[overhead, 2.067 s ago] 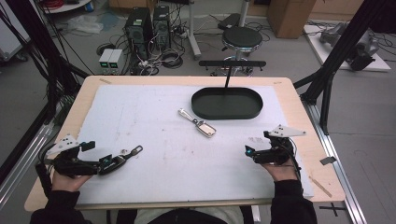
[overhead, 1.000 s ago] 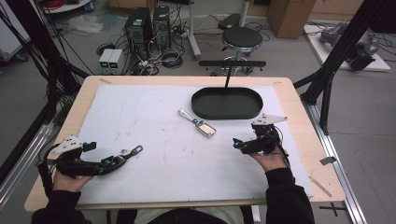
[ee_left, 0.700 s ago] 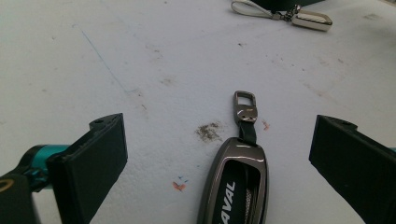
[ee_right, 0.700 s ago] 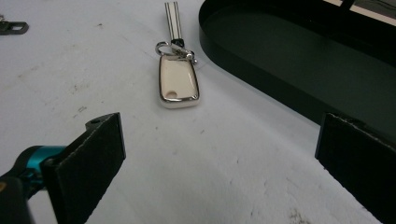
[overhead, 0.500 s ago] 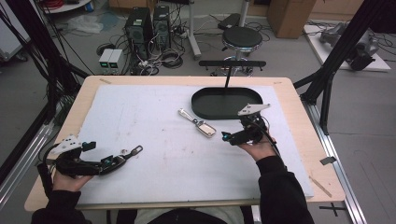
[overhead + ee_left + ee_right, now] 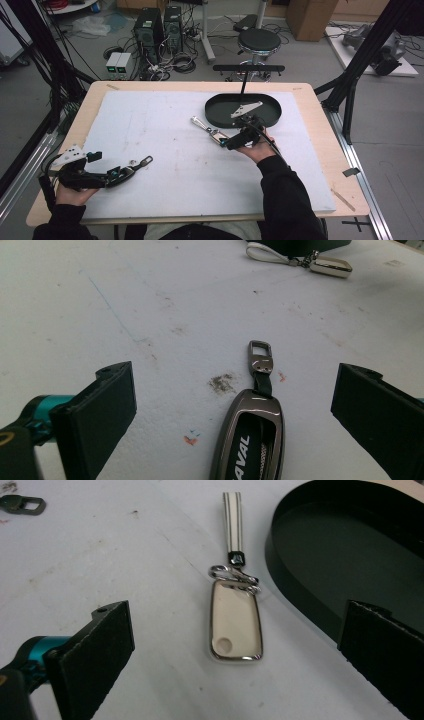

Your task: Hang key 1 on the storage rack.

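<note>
- High view: work looks barely begun. Right tool (image 6: 231, 144) sits near the middle of the counter (image 6: 320, 165), its tip right at the cream key fob (image 6: 218, 135), which lies flat on the white mat with its strap running toward 10 o'clock. Black oval tray (image 6: 215, 116) stands just beyond, at 1 o'clock from the fob, and holds nothing that I can make out. Left tool (image 6: 122, 171) rests at the counter's 8 o'clock corner, with the dark key fob (image 6: 142, 162) at its tip.
- Left gripper view: jaws of the left tool stand wide apart. Dark key fob (image 6: 250, 437) lies on the mat between them, clasp pointing to 12 o'clock, touched by neither jaw. Cream key fob (image 6: 329, 266) shows far off at 1 o'clock.
- Right gripper view: jaws of the right tool are also spread, one on each side of the cream key fob (image 6: 235, 622), not yet closed on it. Tray (image 6: 320, 555) rim lies just beside the fob at 2 o'clock.
- Judgement: nothing is lifted so far; closing on each fob and carrying it into the tray, if that is the aim, is all left to do.
</note>
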Demonstrator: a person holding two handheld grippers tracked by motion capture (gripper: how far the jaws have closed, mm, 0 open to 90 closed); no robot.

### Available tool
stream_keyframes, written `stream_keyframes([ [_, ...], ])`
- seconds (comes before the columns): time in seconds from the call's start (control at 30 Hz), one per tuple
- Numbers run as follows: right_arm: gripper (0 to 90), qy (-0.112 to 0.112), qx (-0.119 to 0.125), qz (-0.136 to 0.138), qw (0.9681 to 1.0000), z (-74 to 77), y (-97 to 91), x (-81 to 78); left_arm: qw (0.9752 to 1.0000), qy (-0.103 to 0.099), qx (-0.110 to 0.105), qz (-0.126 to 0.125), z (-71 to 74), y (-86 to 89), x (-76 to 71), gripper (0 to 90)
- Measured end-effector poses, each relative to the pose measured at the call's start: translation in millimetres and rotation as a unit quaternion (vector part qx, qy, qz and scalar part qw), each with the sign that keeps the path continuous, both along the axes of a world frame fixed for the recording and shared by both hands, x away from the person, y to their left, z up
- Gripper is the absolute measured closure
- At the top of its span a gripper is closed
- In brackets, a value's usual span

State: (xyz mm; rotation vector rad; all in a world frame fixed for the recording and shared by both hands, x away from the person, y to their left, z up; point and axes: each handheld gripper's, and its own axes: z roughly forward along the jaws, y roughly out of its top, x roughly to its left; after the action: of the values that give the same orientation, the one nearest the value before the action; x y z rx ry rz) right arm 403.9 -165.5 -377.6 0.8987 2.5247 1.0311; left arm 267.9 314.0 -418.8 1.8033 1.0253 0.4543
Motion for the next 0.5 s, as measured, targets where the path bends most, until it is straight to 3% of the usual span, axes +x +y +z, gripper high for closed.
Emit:
stream_keyframes([
  [0.5,0.9,0.037,-0.033,0.02,0.9986,-7.2,39.8,19.2,0.9999,-0.004,-0.015,-0.001,-0.6,2.1,3.7,4.7],
])
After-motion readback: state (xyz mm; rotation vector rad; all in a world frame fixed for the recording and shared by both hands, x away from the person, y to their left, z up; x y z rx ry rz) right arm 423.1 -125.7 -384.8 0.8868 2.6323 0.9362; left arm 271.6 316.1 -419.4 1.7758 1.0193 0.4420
